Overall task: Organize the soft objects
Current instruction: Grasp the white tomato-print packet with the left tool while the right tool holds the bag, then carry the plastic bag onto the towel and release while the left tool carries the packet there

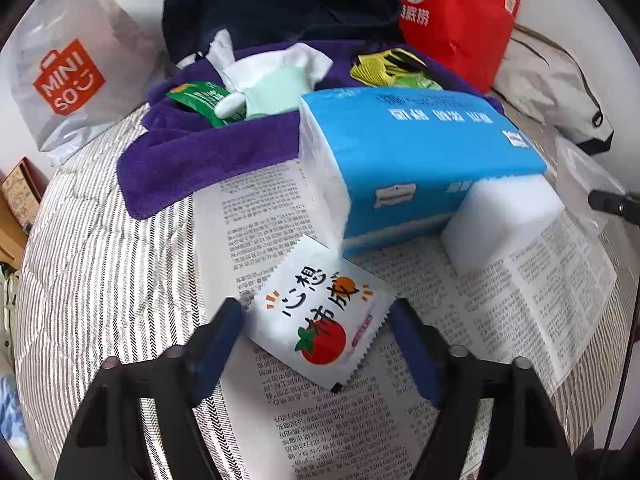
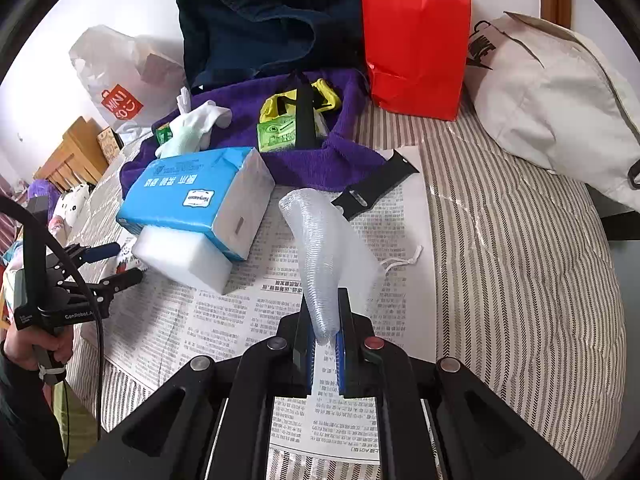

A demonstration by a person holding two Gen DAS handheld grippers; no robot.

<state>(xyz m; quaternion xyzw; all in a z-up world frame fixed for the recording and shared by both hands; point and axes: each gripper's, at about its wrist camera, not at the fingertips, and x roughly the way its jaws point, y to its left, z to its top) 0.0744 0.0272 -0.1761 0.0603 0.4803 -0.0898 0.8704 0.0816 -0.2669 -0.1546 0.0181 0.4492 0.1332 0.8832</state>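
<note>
A white sachet with a tomato print [image 1: 320, 320] lies flat on the newspaper [image 1: 256, 208]. My left gripper [image 1: 316, 314] straddles it, open, a blue pad close to each side edge. The sachet is not bent. In the right wrist view the left gripper [image 2: 126, 262] shows at the left, held by a person's hand [image 2: 28, 344]. My right gripper [image 2: 324, 296] is shut on the lower end of a translucent white mesh pouch [image 2: 324, 240], which hangs above the newspaper [image 2: 224, 312]. A blue tissue pack [image 1: 420, 152] leans on a white foam block [image 1: 504, 220].
A purple towel [image 1: 192, 152] behind holds a mint-and-white sock [image 1: 272, 80], a green packet [image 1: 196, 100] and yellow items [image 1: 384, 66]. Further back are a navy garment [image 1: 280, 4], a red bag [image 1: 456, 20], a Miniso bag [image 1: 68, 76] and a beige bag [image 2: 552, 112]. A black strap [image 2: 376, 188] lies on the paper.
</note>
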